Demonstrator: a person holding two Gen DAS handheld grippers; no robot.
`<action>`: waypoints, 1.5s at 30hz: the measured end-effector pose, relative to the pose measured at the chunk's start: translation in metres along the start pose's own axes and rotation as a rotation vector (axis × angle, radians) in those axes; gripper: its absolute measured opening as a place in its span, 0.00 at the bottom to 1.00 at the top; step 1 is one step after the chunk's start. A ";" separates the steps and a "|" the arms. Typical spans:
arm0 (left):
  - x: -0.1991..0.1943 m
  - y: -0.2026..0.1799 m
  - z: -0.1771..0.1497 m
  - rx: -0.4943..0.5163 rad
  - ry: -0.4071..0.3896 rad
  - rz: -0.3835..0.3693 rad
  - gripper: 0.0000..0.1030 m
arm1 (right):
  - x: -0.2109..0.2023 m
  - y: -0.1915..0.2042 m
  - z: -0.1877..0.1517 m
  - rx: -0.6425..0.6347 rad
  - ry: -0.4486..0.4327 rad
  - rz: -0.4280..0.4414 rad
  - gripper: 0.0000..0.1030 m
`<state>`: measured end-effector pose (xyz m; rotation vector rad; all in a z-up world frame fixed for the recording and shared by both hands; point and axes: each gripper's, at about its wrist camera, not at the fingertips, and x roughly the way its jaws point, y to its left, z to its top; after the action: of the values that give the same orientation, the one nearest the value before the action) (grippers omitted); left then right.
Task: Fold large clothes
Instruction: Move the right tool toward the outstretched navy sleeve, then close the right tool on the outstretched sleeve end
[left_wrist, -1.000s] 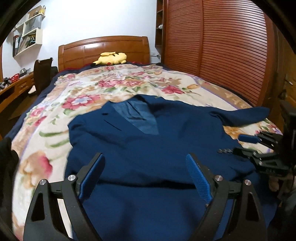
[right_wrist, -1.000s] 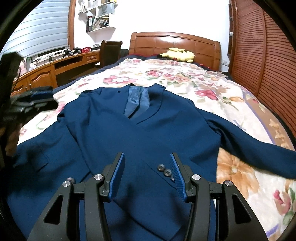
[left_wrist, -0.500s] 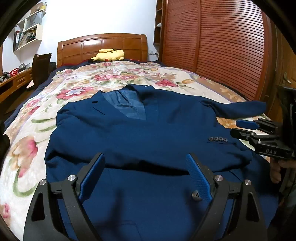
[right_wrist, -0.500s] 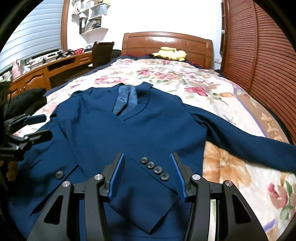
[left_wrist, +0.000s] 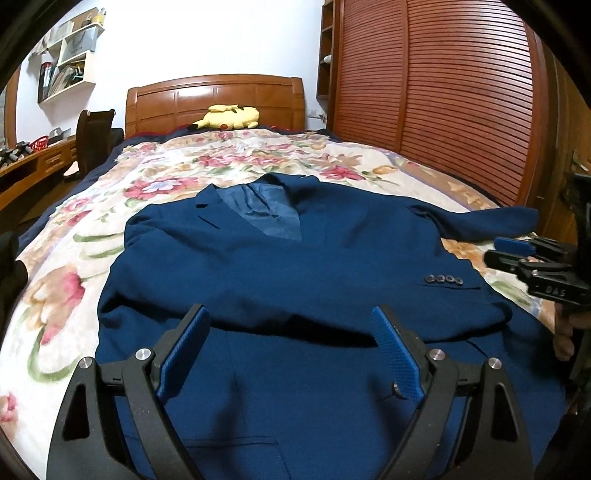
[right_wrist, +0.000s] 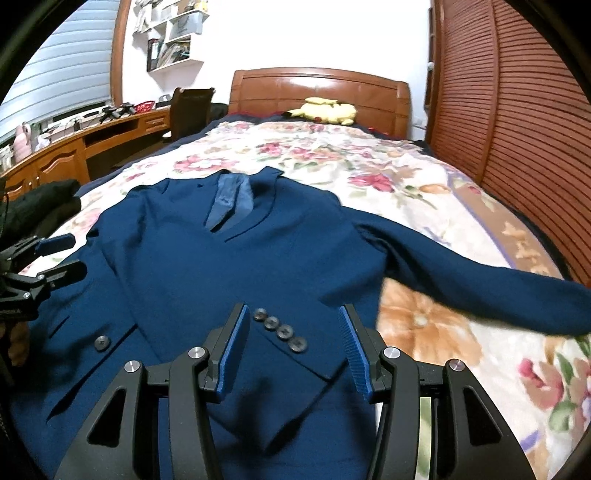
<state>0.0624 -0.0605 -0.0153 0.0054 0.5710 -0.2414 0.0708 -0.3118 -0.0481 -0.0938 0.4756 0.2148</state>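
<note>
Since a second ago my left gripper (left_wrist: 290, 332) has dropped closer over the blue jacket (left_wrist: 295, 280), jaws wide apart and empty. Jacket lies face up on the floral bed (left_wrist: 66, 288), one sleeve already folded across its chest, cuff buttons (right_wrist: 280, 328) uppermost. Right gripper (right_wrist: 293, 343) hovers over that cuff, jaws half open, gripping nothing. Far right sleeve (right_wrist: 480, 284) lies outstretched, likely next.

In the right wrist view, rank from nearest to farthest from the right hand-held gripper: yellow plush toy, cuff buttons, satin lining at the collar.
1. cuff buttons, just ahead of the right hand-held gripper, between its open fingers.
2. satin lining, mid-bed at the jacket collar.
3. yellow plush toy, by the headboard.
</note>
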 end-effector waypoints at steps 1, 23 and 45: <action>0.000 0.000 -0.001 -0.001 0.000 -0.001 0.87 | -0.003 -0.002 -0.002 0.006 0.000 -0.014 0.50; -0.006 0.002 -0.003 -0.005 -0.024 -0.021 0.87 | -0.003 -0.149 0.027 0.027 0.060 -0.419 0.60; -0.003 -0.002 -0.003 0.015 -0.001 -0.017 0.87 | 0.068 -0.304 0.016 0.493 0.315 -0.656 0.68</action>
<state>0.0582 -0.0613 -0.0156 0.0153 0.5687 -0.2624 0.2060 -0.5933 -0.0539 0.2034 0.7717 -0.5696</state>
